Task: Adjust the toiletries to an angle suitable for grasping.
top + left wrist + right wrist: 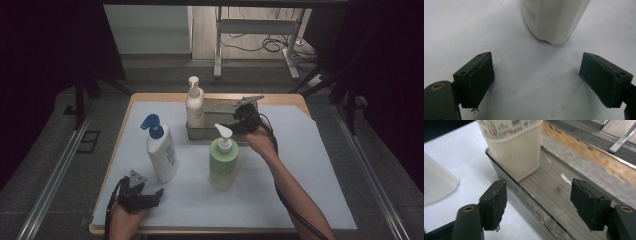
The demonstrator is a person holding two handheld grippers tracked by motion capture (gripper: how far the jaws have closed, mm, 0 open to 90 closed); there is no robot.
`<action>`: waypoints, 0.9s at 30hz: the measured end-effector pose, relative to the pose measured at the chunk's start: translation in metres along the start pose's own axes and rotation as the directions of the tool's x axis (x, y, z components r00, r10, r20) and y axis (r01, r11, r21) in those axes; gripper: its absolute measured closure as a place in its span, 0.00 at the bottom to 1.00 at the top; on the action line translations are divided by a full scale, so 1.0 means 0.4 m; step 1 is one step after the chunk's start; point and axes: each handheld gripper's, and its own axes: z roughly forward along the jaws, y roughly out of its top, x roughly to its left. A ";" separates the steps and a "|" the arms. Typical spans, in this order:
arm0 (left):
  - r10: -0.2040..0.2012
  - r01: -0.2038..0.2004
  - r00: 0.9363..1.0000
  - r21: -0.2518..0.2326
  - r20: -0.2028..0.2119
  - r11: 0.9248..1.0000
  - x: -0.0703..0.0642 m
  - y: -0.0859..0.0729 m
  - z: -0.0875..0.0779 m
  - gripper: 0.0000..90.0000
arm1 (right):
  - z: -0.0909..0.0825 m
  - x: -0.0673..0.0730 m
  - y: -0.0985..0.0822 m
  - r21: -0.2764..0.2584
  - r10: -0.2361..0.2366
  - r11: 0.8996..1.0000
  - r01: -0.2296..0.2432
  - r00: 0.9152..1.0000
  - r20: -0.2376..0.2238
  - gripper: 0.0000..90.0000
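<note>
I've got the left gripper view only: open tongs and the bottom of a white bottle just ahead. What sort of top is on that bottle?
Observer: The white bottle has a blue pump head and stands upright on the white sheet.
Operator: Where is the other hand working?
Observer: The right tongs are open over a metal tray at the far side of the table, with nothing between them.
Operator: Anything in that tray?
Observer: A cream pump bottle stands upright in its left end.
Operator: Any other bottles?
Observer: A green bottle with a white pump stands on the sheet in front of the tray.
</note>
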 end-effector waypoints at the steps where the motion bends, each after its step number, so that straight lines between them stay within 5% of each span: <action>1: 0.000 0.000 1.000 0.000 0.000 1.000 0.000 0.000 0.000 0.14 | -0.004 -0.005 -0.007 0.003 -0.004 1.000 0.004 1.000 0.006 0.32; 27: 0.000 0.000 1.000 -0.002 -0.001 1.000 -0.001 0.000 0.000 0.14 | -0.123 -0.029 -0.155 -0.009 0.028 1.000 -0.028 1.000 -0.011 0.20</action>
